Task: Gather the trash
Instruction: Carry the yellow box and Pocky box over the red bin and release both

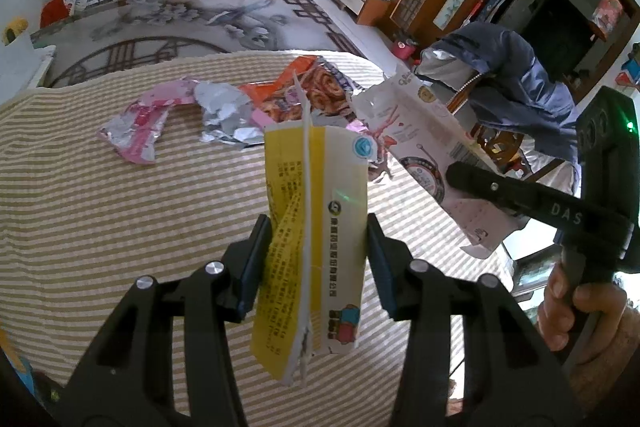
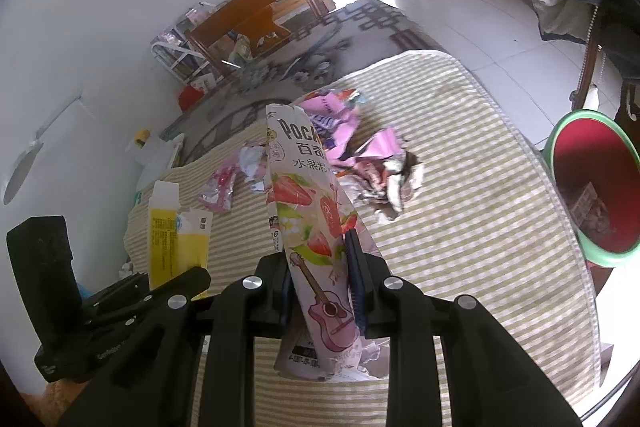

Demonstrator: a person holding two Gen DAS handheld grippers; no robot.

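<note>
Right wrist view alone shows red bin (image 2: 592, 187) beside striped table (image 2: 460, 227).

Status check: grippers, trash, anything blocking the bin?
Left gripper shut on yellow carton. Right gripper shut on pink box. Wrappers left on cloth. Bin unobstructed.

Bright daylight glare behind; fisheye-warped, dark edges.

— Where's the rest of the litter?
— Loose wrappers (image 2: 360, 155) lie mid-cloth (image 1: 100, 207), beyond both held cartons.
— And the bin (image 2: 596, 187)?
— On the floor, right of the table.
</note>
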